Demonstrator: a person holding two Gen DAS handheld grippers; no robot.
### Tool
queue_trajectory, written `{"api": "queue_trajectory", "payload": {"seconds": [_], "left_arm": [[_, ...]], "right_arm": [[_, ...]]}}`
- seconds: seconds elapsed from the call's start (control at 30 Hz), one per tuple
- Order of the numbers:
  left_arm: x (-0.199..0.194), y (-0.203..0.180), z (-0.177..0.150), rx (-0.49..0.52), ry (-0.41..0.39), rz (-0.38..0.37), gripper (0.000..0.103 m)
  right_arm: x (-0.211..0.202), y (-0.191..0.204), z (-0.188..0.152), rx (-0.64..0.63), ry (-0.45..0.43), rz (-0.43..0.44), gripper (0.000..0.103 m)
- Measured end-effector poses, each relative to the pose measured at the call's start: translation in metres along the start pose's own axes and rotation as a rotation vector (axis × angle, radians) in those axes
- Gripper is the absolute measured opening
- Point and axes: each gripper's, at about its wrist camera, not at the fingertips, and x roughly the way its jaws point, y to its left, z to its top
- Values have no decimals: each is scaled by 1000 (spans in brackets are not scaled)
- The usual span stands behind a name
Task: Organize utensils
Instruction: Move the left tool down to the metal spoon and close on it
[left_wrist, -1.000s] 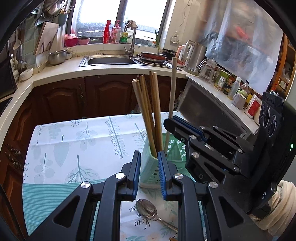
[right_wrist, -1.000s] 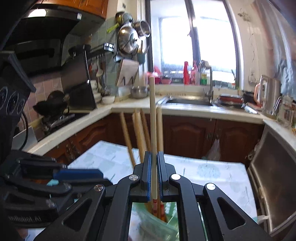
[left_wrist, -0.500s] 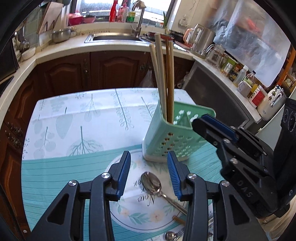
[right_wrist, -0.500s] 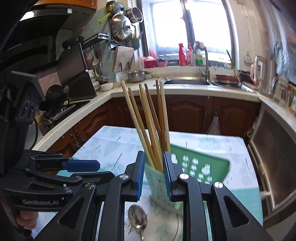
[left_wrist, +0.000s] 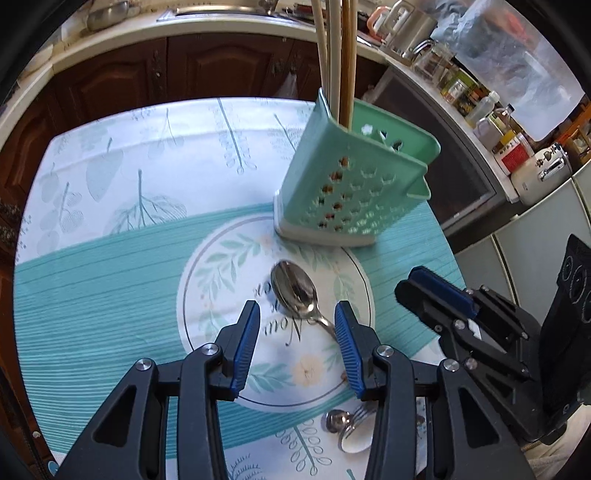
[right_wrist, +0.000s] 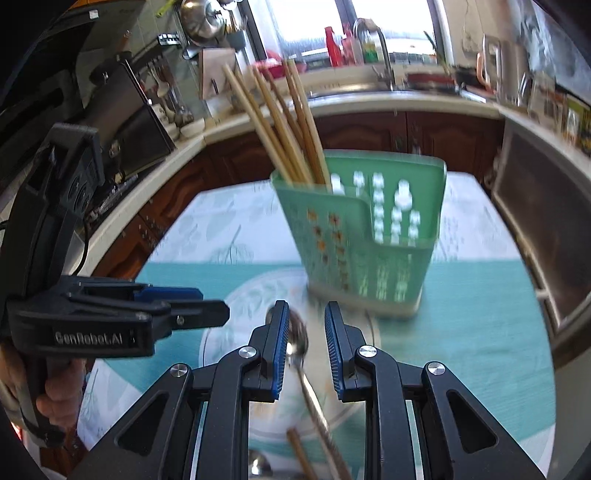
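Utensils are split between two places: the chopsticks (left_wrist: 340, 59) already stand in the far-left compartment of the green holder (left_wrist: 354, 184), while a large spoon (left_wrist: 297, 291) lies on the round motif of the tablecloth (left_wrist: 110, 288), just in front of the holder.

From the left wrist, the left gripper (left_wrist: 297, 347) hangs over that spoon with its jaws parted and nothing pressed between the blue pads; they have just been opening. The bowl sits ahead of the fingertips and the handle runs back under the right-hand finger. Nearer still, a small spoon and a fork (left_wrist: 351, 424) lie together at the cloth's near edge. The right gripper (left_wrist: 436, 295) shows at the right, over the cloth and apart from the holder.

From the right wrist, the right gripper (right_wrist: 304, 343) is likewise above the large spoon (right_wrist: 299, 343), jaws slightly apart after just opening, empty. The picture is blurred, so whether a pad grazes the spoon I cannot tell. A chopstick end (right_wrist: 299, 454) pokes in at the near edge beside the spoon's handle. The left gripper (right_wrist: 207, 314) reaches in from the left, with the hand (right_wrist: 55, 395) on its grip.

Picking up the spoon looks like the step in hand. To do it well, only one gripper should take it; both hovering over it risks a clash. Straddle the narrow handle rather than the wide bowl, square the pads across it, come down flat to the cloth, then close firmly, since a thin polished handle may slip or pivot.
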Motion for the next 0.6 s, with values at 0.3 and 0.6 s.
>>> {"api": "queue_trajectory", "payload": {"seconds": [0.3, 0.6], "left_arm": [[28, 18, -6, -53, 66, -59, 41], [71, 40, 5, -85, 71, -144, 50]], "right_arm": [[14, -8, -56, 29, 128, -9, 20], [31, -8, -85, 23, 160, -27, 20]]}}
